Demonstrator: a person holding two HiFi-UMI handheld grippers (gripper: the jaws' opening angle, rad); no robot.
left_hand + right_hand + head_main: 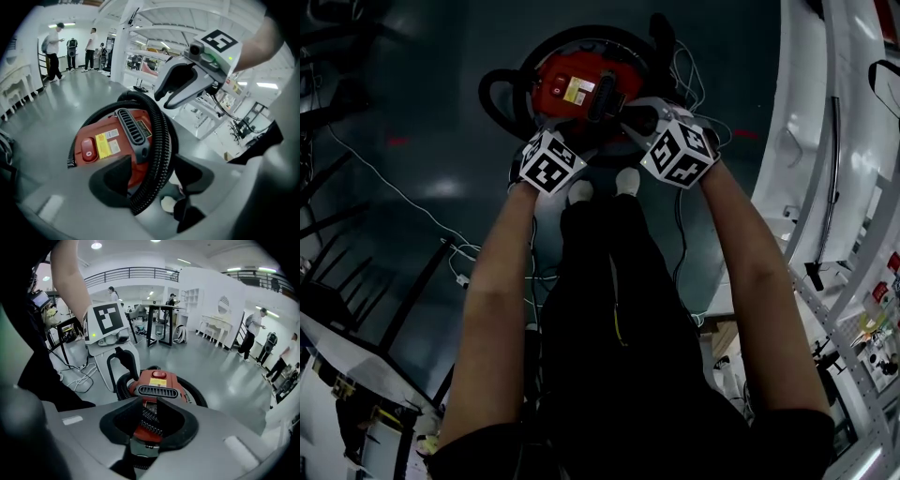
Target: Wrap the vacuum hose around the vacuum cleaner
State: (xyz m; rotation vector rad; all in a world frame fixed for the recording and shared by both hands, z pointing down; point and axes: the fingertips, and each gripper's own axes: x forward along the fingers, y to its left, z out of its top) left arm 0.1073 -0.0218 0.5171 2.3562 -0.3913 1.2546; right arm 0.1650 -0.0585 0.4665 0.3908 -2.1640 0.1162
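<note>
On the grey floor (412, 122), just beyond the person's shoes (579, 192), stands the red vacuum cleaner (581, 89), with the hose (157, 140) looped round its body. Left gripper (151, 180): jaws apart, hose runs between them, not pinched. Right gripper (151, 420): clenched on ribbed hose at the vacuum's near edge. Bare floor lies left. A white frame (806, 141) is close on the right, and cables (455, 248) lie near the feet.

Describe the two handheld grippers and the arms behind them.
Both the left gripper and right gripper have light grey bodies with black curved pads. Each carries a white cube printed with black square markers. The arms are bare below short black sleeves.
</note>
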